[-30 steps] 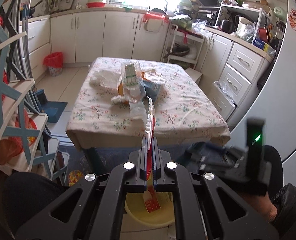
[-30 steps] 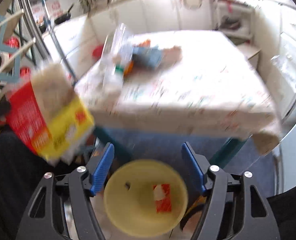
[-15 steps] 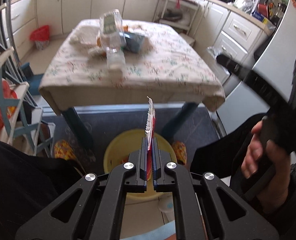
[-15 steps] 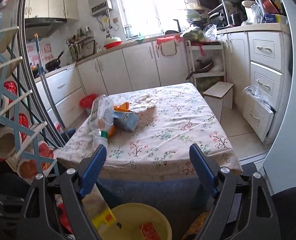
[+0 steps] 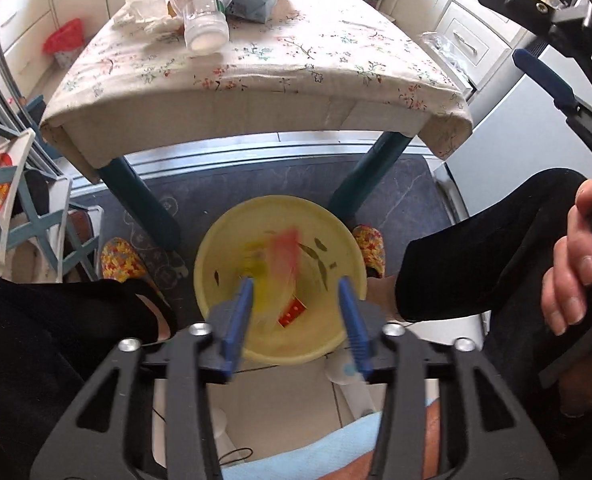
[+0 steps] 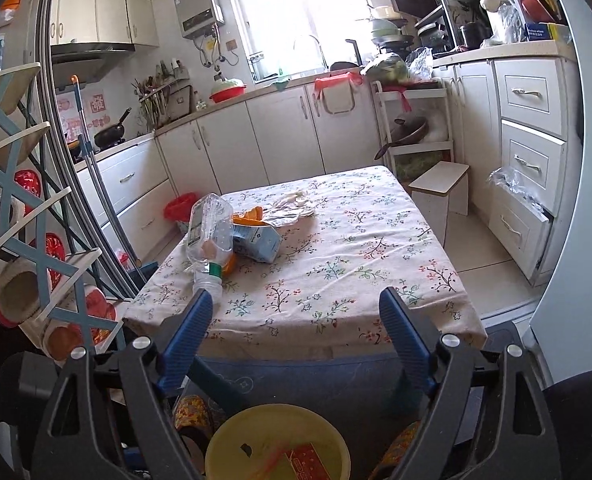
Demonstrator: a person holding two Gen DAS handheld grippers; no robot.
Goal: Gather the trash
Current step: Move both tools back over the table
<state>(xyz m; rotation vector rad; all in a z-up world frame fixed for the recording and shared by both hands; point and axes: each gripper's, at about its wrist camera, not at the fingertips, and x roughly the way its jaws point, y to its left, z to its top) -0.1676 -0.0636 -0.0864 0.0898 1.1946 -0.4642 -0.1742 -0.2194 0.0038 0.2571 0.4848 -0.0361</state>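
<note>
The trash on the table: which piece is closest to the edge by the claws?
The clear plastic bottle. It lies on its side with its neck pointing toward the near edge; the blue carton and crumpled white wrapper sit farther back.

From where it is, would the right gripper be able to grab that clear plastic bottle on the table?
Probably yes. The right gripper is open and empty, and the plastic bottle lies near the table's front-left edge with nothing between them; only its cap end points this way.
</note>
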